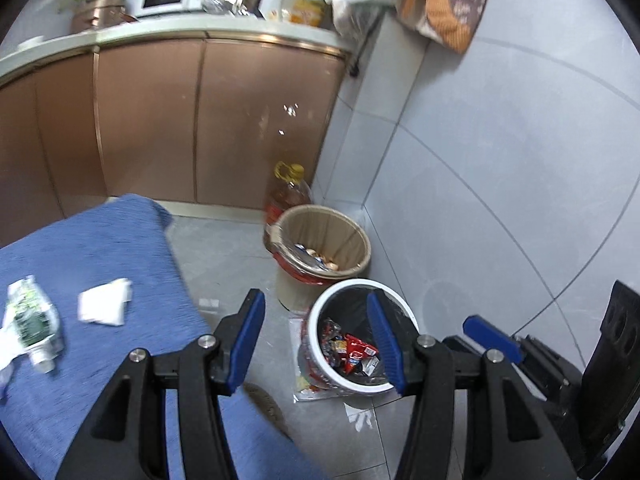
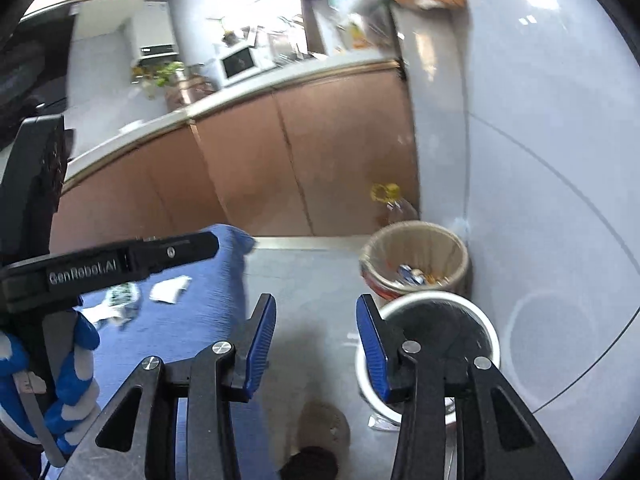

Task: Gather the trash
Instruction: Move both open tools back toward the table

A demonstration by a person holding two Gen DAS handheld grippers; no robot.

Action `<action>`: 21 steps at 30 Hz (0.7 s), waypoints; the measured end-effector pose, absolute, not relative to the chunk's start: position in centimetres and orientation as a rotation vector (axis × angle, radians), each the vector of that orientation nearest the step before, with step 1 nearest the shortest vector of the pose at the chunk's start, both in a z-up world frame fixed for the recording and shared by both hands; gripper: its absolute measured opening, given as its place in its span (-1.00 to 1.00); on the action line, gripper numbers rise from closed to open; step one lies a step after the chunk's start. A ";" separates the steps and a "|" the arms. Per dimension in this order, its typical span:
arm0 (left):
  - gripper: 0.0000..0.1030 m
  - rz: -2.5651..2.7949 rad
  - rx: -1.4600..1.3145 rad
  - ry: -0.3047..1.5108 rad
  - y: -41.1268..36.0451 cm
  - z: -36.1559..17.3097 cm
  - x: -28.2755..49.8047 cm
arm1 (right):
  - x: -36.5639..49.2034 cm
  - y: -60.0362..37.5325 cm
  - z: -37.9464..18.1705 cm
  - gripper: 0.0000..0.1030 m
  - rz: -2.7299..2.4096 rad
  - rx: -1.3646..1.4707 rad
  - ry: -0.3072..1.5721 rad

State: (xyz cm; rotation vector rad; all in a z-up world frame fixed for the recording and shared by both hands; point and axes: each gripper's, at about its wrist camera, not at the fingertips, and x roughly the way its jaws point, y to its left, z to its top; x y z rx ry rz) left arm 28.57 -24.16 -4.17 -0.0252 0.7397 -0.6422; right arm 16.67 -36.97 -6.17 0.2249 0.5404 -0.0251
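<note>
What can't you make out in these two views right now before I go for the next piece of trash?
- Inside of the white-rimmed bin with black liner: right wrist view, blurred and covered by the right gripper.
- Tan-lined bin's contents: small and blurred in both views.
- Label of the crushed clear plastic bottle on the blue cloth: left wrist view, blurred; in the right wrist view the left gripper's body partly covers it.
- Left gripper: open, nothing held.
</note>
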 end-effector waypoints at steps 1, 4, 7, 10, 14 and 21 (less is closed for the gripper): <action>-0.01 -0.635 -0.034 0.729 -23.2 -3.7 28.1 | 16.4 -36.2 -5.5 -0.21 -0.010 0.215 0.531; -0.01 -0.611 -0.061 0.699 -20.3 -2.4 26.7 | 15.9 -33.9 -4.2 -0.18 0.019 0.183 0.509; -0.01 -0.589 -0.079 0.680 -18.0 -1.5 25.5 | 15.1 -32.1 -3.0 -0.15 0.047 0.159 0.491; -0.01 -0.571 -0.093 0.666 -15.5 -0.9 24.7 | 14.5 -30.9 -2.1 -0.12 0.071 0.142 0.472; 0.00 -0.547 -0.101 0.663 -12.5 -1.0 23.9 | 14.4 -29.2 -1.5 -0.08 0.097 0.119 0.466; -0.01 -0.427 -0.089 0.681 -5.2 -2.6 25.9 | 16.7 -25.8 -1.7 -0.03 0.152 0.090 0.490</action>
